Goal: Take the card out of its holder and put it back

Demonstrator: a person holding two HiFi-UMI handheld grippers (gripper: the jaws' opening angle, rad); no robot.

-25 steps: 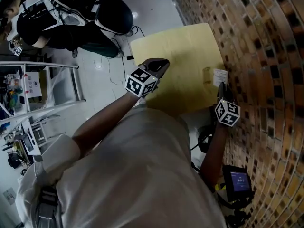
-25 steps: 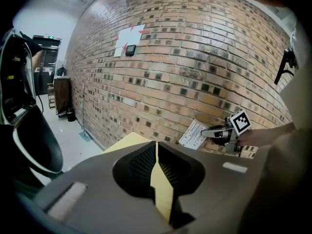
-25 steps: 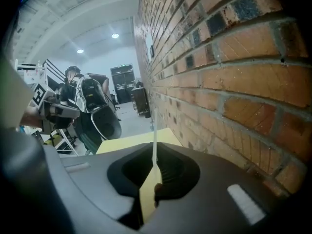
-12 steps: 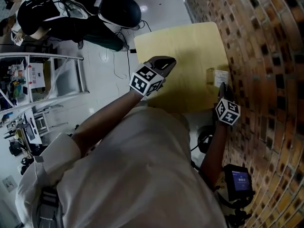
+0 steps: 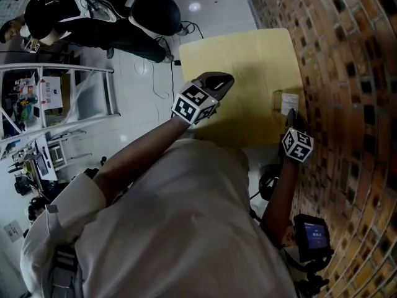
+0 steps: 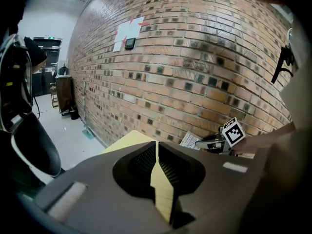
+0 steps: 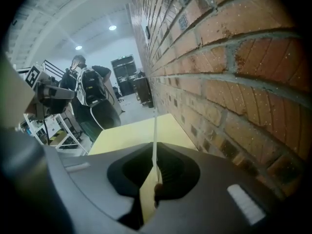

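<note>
Card edge-on, right hand-held gripper — apparently pinching it

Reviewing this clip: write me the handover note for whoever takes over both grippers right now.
Left gripper: shut, nothing between its jaws, over the yellow table, away from the work.
Right gripper: shut on the white card, which sits edge-on between its jaws, close to the brick wall.
Holder: clear, on the table just left of the card in the head view.
Done: the card appears to be out of the holder, though it is small in view.
Left: slide the card back in, then release.
</note>
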